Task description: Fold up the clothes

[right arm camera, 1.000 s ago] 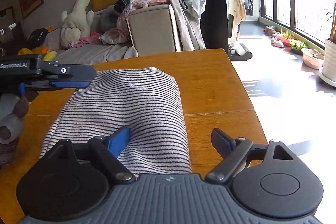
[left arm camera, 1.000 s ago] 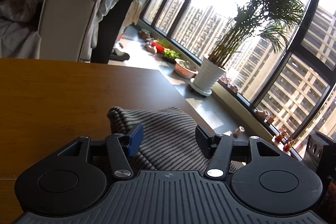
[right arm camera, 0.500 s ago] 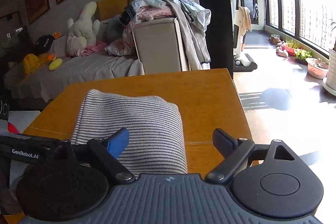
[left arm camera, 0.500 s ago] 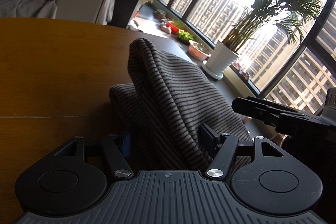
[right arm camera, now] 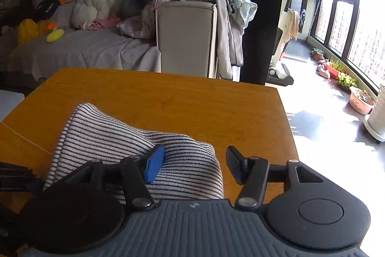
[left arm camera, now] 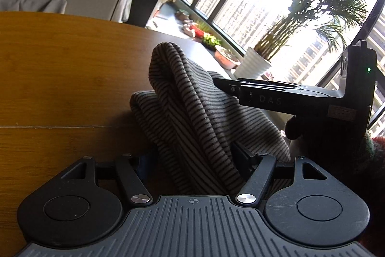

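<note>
We count one striped garment (left arm camera: 192, 117), one wooden table (left arm camera: 60, 69) and two grippers. The garment lies on the table, bunched into a raised fold.

The left gripper (left arm camera: 192, 158) is clenched on a thick fold of the garment; the cloth fills the gap between its fingers and rises in a ridge ahead of them. The right gripper (right arm camera: 192, 164) is released: its fingers stand apart above the garment, with the blue pad (right arm camera: 152, 166) over the stripes and the other finger over bare table. In the left wrist view, the right gripper (left arm camera: 288, 93) reaches in from the right, just beside the ridge.

By the window stand one white pot holding a palm (left arm camera: 255, 64) and one pink bowl-shaped planter (right arm camera: 361, 101).

Compared with one second ago, the garment no longer lies flat; the left gripper has closed and lifted a fold.
</note>
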